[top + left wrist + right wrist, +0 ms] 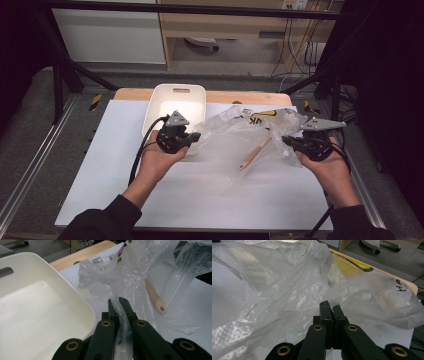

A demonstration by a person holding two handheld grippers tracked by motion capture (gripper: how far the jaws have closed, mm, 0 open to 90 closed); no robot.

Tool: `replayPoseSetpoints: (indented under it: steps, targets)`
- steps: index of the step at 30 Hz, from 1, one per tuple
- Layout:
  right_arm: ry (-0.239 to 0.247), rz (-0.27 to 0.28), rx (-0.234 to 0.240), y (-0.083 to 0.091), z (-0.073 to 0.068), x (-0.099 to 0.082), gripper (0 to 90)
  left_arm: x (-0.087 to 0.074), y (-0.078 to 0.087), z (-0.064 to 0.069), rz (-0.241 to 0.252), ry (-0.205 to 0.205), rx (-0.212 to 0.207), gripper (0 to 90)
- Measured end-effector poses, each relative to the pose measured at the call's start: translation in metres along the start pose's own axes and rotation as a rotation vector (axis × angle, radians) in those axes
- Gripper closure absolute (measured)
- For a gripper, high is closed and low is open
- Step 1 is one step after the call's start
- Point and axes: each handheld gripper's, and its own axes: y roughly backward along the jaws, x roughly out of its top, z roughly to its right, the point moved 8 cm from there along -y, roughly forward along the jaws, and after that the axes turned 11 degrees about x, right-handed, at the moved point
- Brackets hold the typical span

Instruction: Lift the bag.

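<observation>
Evidently the work in hand is getting a wooden utensil out of a clear plastic bag (250, 131), and both grippers already have their hold; the left gripper (194, 137) has its jaws closed tight on a fold at the bag's left edge, with the film running down between them in the left gripper view, while the right gripper (286, 141) has its jaws pinched together on the bag's right edge, a thin bit of film caught at the tips in the right gripper view. Between the two, the bag hangs stretched and crumpled above the white sheet (200, 190) that covers the table, with black lettering and a yellow mark on its far side; the utensil's pale wooden handle (254, 153) lies slantwise inside it, its rounded end with a small hole lowest, and its other end is lost behind the creased film. Beside the left gripper sits a white plastic bin (170, 100), with nothing in it as far as can be seen, and it looks the likely place for the utensil. So, by my reading, gripping and lifting are done; what remains is to open or tip the bag so the utensil slides out, then set the bag aside; none of that has started yet.
</observation>
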Motion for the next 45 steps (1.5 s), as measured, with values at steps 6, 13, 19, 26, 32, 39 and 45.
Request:
replayPoseSetpoints:
  steps: [6,13,19,26,32,39,45]
  targets:
    - [-0.023,0.026,-0.01,0.008,0.014,0.024,90.0,0.026,-0.001,-0.018,0.001,0.028,0.008,90.0]
    - [-0.061,0.054,-0.001,0.008,0.029,0.051,90.0,0.052,-0.001,-0.042,0.021,0.101,0.017,90.0]
    - [-0.094,0.076,-0.004,0.012,0.041,0.073,90.0,0.066,0.002,-0.062,0.023,0.112,0.059,90.0]
    - [-0.115,0.095,-0.026,0.019,0.055,0.097,90.0,0.088,0.011,-0.091,0.047,0.143,0.106,90.0]
    - [-0.121,0.104,-0.061,0.017,0.066,0.114,90.0,0.105,0.012,-0.112,0.067,0.169,0.136,90.0]
    - [-0.117,0.107,-0.1,0.015,0.076,0.133,90.0,0.127,0.015,-0.124,0.102,0.179,0.171,90.0]
    - [-0.112,0.111,-0.104,0.015,0.078,0.139,90.0,0.121,0.011,-0.131,0.094,0.173,0.196,90.0]
